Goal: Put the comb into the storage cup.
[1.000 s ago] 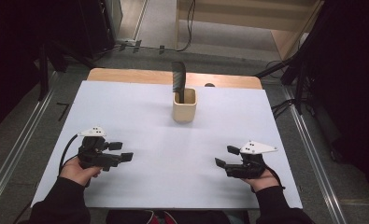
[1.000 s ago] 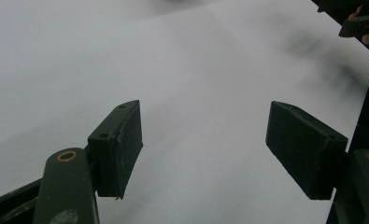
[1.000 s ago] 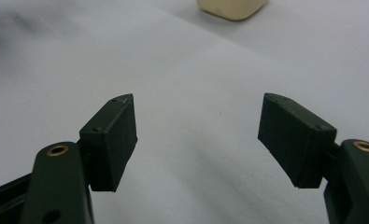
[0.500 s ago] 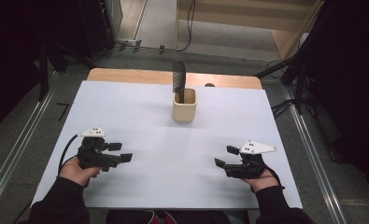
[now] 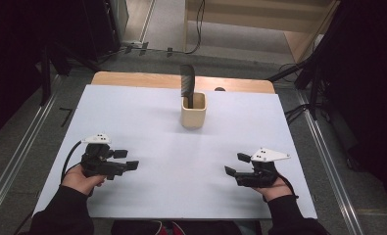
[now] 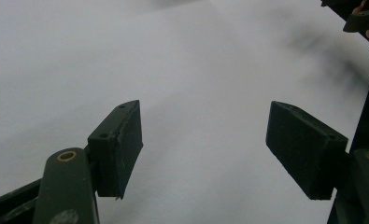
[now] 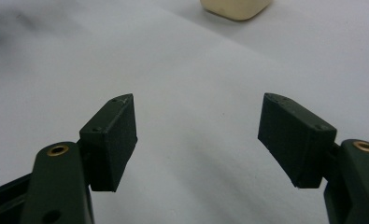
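The white surface [image 5: 181,161] is bare between the two grippers, and nothing lies on the way from either of them to the cup. Around the surface there is a grey floor with metal rails [image 5: 14,161] at both sides, and a strip of wood [image 5: 132,79] shows at the far edge.

The cream cup [image 5: 193,111] stands upright near the far middle of the surface, at about 12 o'clock from the person. A dark ribbed handle [image 5: 187,83] rises out of it, leaning slightly to 11 o'clock.

The left gripper [image 5: 127,160] rests low at the near left, held in the left hand [image 5: 81,177]. Its jaws are spread wide with only white surface between them. The cup is at about 1 o'clock from it, well apart.

The right gripper [image 5: 236,164] rests at the near right in the right hand [image 5: 274,188], jaws also spread and holding nothing. The cup is at about 11 o'clock from it, well apart; in the right gripper view its base [image 7: 235,8] shows at the top edge, beyond the jaws.
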